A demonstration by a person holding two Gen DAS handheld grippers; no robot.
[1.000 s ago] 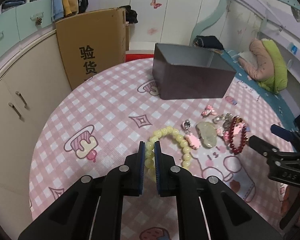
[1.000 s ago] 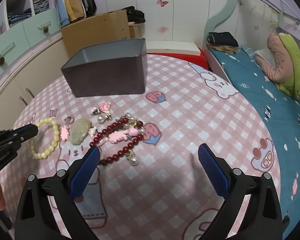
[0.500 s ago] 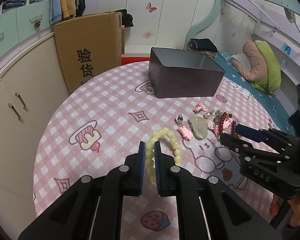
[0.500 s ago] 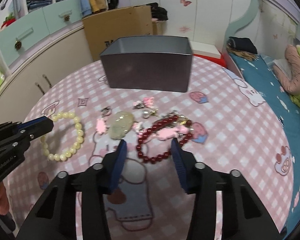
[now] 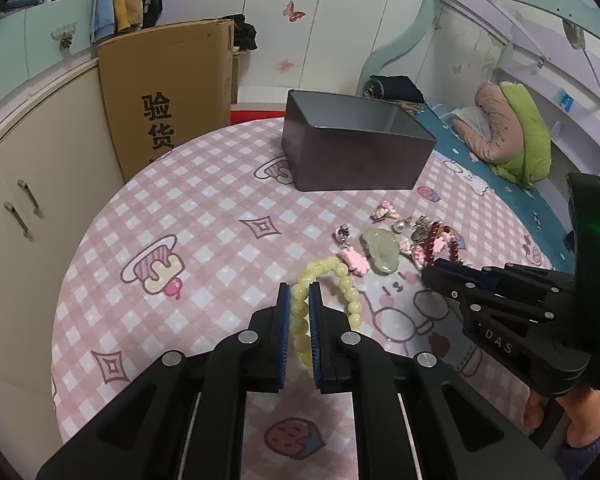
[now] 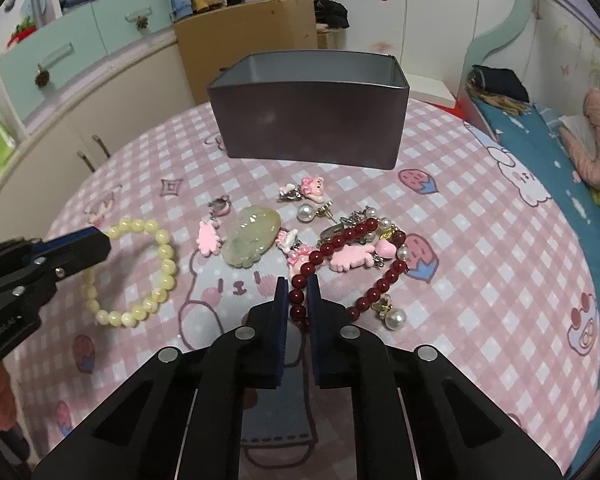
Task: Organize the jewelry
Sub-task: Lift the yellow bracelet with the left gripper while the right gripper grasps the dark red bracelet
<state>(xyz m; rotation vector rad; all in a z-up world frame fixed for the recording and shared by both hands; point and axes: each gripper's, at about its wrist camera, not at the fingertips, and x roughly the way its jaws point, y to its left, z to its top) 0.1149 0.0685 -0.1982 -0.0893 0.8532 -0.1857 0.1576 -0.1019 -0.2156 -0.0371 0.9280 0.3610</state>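
My left gripper [image 5: 299, 294] is shut on a pale yellow bead bracelet [image 5: 342, 284], which also shows at the left in the right wrist view [image 6: 162, 254]. My right gripper [image 6: 298, 290] is shut on a dark red bead bracelet [image 6: 342, 242] that lies on the pink checked tablecloth [image 6: 480, 280]. A green jade pendant [image 6: 254, 236], pink charms [image 6: 208, 238], pearl earrings [image 6: 306, 212] and a hair clip lie between the two bracelets. An open dark grey box [image 6: 312, 120] stands behind them, also seen in the left wrist view [image 5: 356, 152].
A cardboard box [image 5: 172, 96] leans on cream cabinets [image 5: 32, 176] at the table's far left. A bed with a blue sheet [image 6: 540, 144] and a pink and green pillow [image 5: 512, 132] lies to the right. The table's round edge curves near the cabinets.
My right gripper closed from wide open and moved forward onto the red bracelet. My left gripper stayed shut on the yellow bracelet and lifted slightly.
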